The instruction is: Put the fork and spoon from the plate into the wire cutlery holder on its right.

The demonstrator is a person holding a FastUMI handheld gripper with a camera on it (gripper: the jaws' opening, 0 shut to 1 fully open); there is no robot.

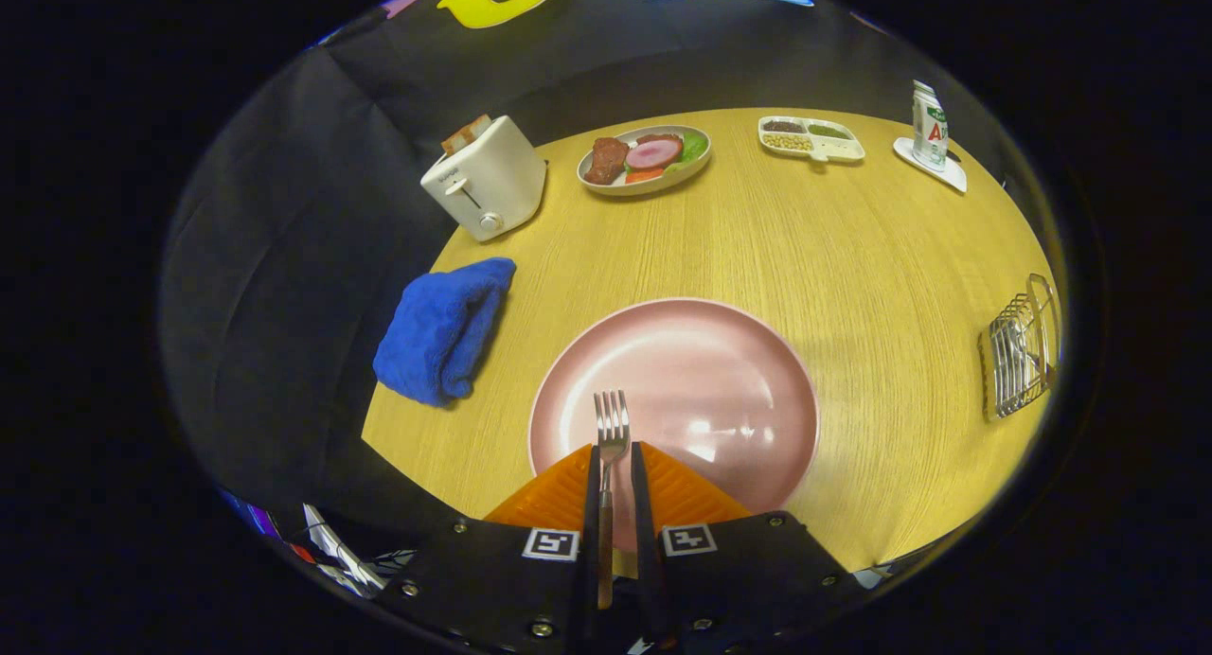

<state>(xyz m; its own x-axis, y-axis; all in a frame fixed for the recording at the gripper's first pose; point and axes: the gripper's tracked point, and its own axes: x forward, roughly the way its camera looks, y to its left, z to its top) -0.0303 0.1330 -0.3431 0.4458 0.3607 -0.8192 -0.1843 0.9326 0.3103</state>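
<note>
A metal fork (611,428) with a wooden handle sits pinched between the jaws of the gripper (614,466), tines pointing forward over the near side of a pink plate (739,352). No spoon is visible on the plate. The wire cutlery holder (1018,352) stands at the desk's (852,248) right edge, well apart. The grip looks narrow, so the fork might pivot or slip during the carry and miss the holder's opening.
</note>
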